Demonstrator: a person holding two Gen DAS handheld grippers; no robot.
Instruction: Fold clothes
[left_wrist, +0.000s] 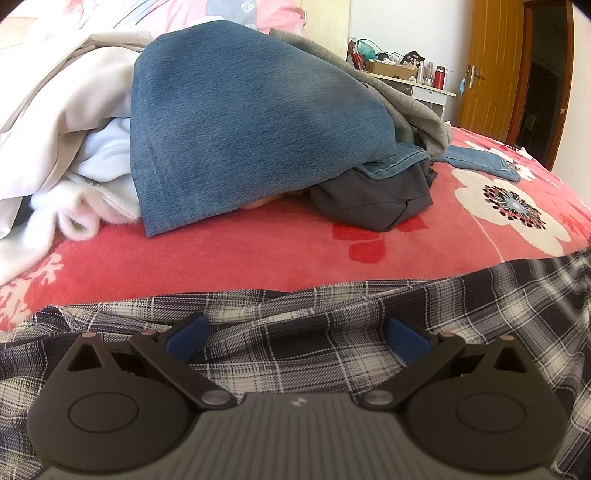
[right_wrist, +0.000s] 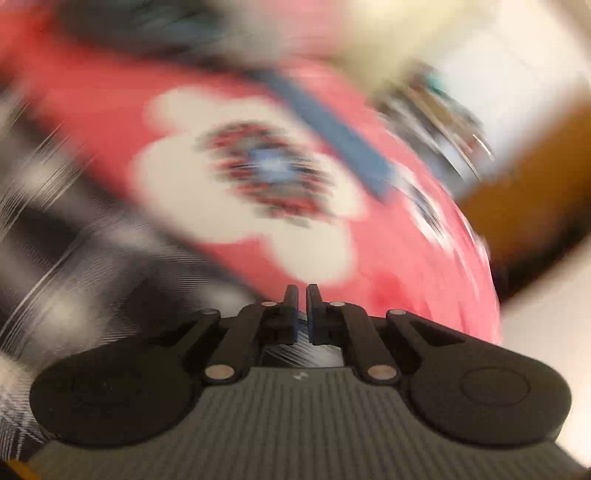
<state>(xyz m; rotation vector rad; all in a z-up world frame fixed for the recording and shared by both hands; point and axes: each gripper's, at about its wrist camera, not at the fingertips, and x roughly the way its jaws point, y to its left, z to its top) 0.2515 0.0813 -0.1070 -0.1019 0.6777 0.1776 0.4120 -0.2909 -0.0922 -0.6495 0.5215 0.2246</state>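
A black-and-white plaid shirt (left_wrist: 332, 332) lies spread across the near part of the red floral blanket (left_wrist: 258, 251). My left gripper (left_wrist: 297, 336) hovers low over it, open, its blue pads (left_wrist: 186, 334) wide apart with only flat cloth beneath. The right wrist view is smeared by motion. There my right gripper (right_wrist: 302, 295) is shut, its fingers nearly touching, over the blanket's white flower (right_wrist: 258, 177). The plaid shirt (right_wrist: 55, 221) fills the left of that view. A bit of striped cloth shows behind the fingers; whether any is pinched I cannot tell.
A heap of clothes lies farther back on the bed: blue jeans (left_wrist: 240, 122), a dark grey garment (left_wrist: 373, 203), a grey garment (left_wrist: 399, 92) and white clothes (left_wrist: 74, 129). Beyond the bed stand a cluttered white dresser (left_wrist: 417, 85) and a wooden door (left_wrist: 491, 62).
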